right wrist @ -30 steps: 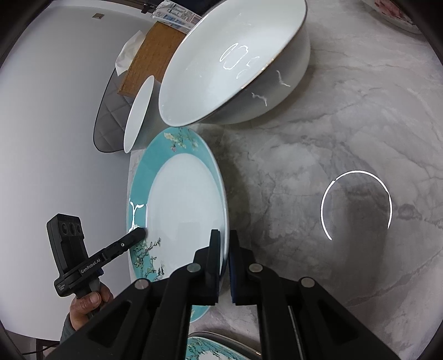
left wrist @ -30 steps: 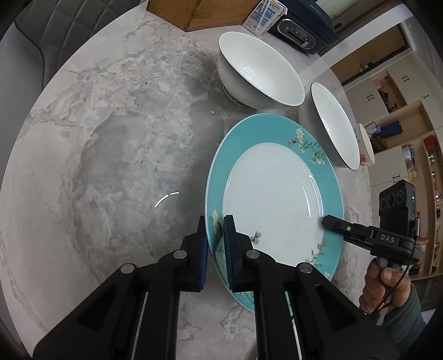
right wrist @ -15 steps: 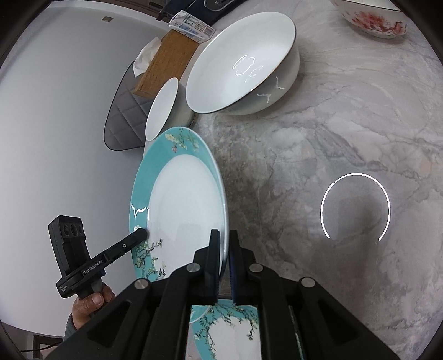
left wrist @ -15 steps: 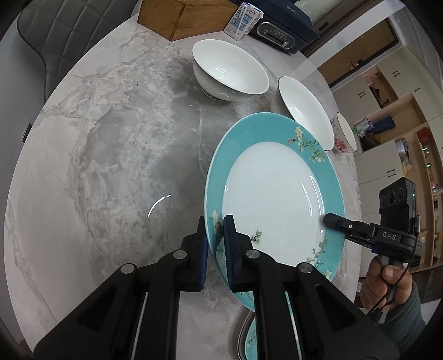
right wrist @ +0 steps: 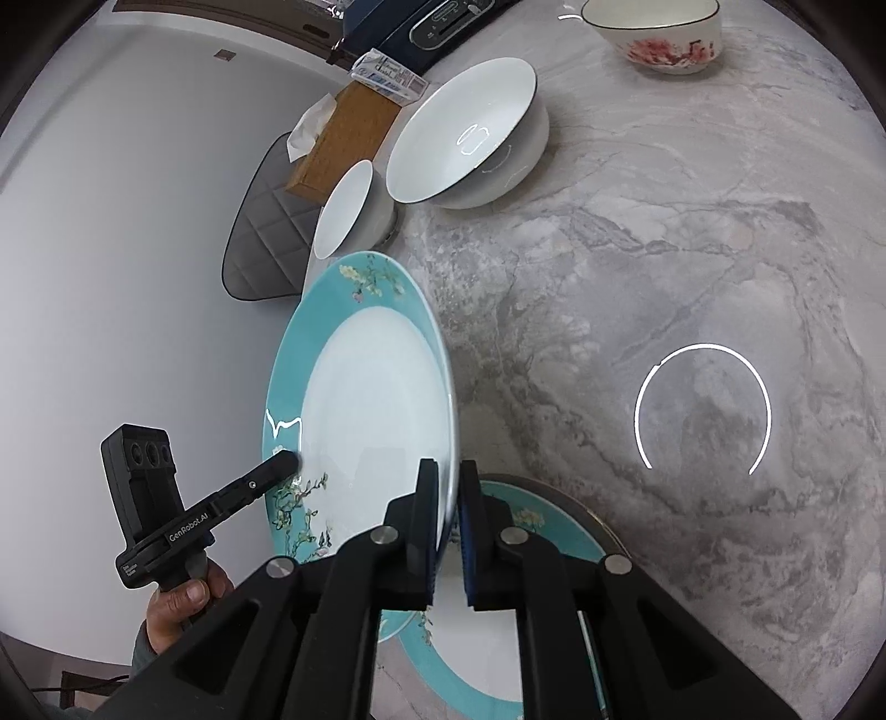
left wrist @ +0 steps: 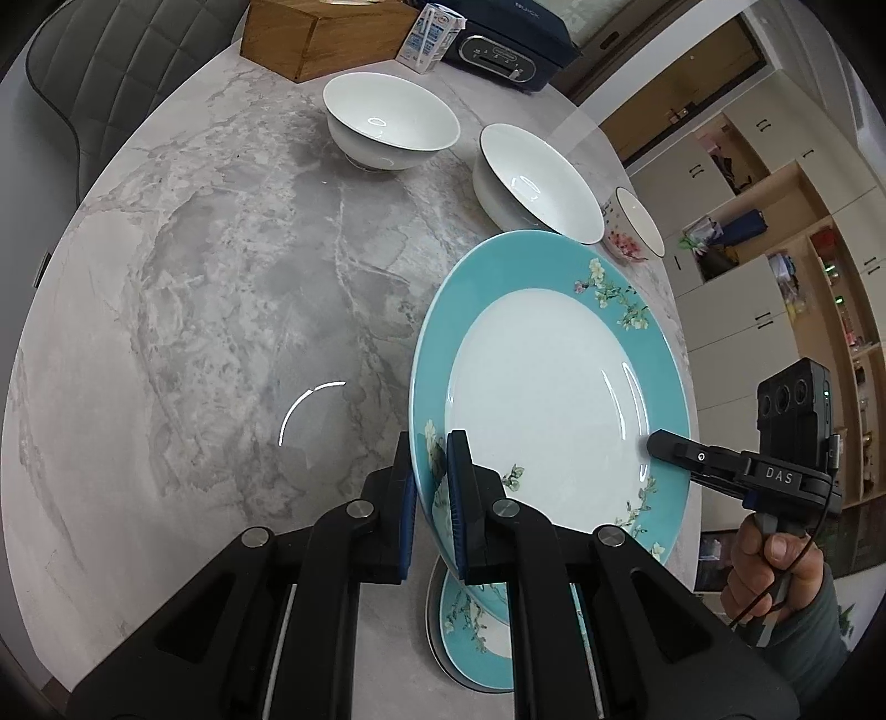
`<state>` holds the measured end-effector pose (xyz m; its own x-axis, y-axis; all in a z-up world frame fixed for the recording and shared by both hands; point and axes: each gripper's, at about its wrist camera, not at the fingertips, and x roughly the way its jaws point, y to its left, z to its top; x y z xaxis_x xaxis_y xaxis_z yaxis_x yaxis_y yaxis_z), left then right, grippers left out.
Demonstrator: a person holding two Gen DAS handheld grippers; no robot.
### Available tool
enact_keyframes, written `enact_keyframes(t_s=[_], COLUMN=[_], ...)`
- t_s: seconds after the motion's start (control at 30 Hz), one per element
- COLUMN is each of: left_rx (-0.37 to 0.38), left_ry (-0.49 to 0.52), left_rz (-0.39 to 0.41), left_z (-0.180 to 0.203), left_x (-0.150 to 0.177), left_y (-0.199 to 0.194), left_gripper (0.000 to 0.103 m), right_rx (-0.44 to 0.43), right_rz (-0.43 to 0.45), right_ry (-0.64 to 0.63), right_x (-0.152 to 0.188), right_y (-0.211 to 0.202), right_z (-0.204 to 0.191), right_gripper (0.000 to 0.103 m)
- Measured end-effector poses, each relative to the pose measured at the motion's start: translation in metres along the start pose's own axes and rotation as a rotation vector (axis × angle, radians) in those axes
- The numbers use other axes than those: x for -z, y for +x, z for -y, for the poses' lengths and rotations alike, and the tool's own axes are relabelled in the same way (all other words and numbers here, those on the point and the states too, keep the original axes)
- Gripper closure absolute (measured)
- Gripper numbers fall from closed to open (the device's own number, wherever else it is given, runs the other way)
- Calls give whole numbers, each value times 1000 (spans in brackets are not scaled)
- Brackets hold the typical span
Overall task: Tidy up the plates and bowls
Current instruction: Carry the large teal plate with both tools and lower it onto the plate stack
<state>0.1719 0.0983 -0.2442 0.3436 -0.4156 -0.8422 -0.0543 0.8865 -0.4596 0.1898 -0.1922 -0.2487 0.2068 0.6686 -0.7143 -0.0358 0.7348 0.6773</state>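
A teal-rimmed plate (left wrist: 548,399) with a white centre and flower sprigs hangs above the marble table (left wrist: 221,288), held at both edges. My left gripper (left wrist: 429,443) is shut on its left rim. My right gripper (right wrist: 449,471) is shut on the opposite rim, and shows in the left wrist view as a black finger (left wrist: 673,450) on the plate's right edge. A second teal plate (right wrist: 526,653) lies on the table below the held plate (right wrist: 365,410), partly hidden by the fingers. Two white bowls (left wrist: 390,127) (left wrist: 534,185) and a flowered bowl (right wrist: 659,30) stand farther back.
A wooden tissue box (left wrist: 326,33), a small carton (left wrist: 429,39) and a dark appliance (left wrist: 509,41) line the table's far edge. A grey quilted chair (left wrist: 83,72) stands beyond the left rim. A person's hand (left wrist: 769,570) grips the right tool. Cupboards (left wrist: 775,232) fill the right.
Both grippers have lifted the teal plate and carried it back toward the near edge. The bowls now sit farther off, and a second teal plate has come into view beneath.
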Motion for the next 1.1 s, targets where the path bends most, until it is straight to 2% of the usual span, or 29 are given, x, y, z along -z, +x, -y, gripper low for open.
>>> enact_keyframes(t_s=[0.3, 0.53, 0.83, 1.1], left_rx=[17, 22, 26, 16], left_ry=[62, 107, 124, 135], left_rz=[4, -29, -103, -128], left_z=[26, 37, 34, 27], left_x=[25, 53, 90, 105], left_y=[-15, -10, 13, 27], left_gripper=[95, 95, 94, 94], right_rx=[10, 32, 106, 142], right_rz=[38, 56, 38, 28], right_ry=[15, 48, 74, 77], right_x=[35, 68, 101, 112], right_y=[-33, -49, -43, -36], right_z=[5, 16, 35, 43], right_gripper=[94, 94, 94, 94])
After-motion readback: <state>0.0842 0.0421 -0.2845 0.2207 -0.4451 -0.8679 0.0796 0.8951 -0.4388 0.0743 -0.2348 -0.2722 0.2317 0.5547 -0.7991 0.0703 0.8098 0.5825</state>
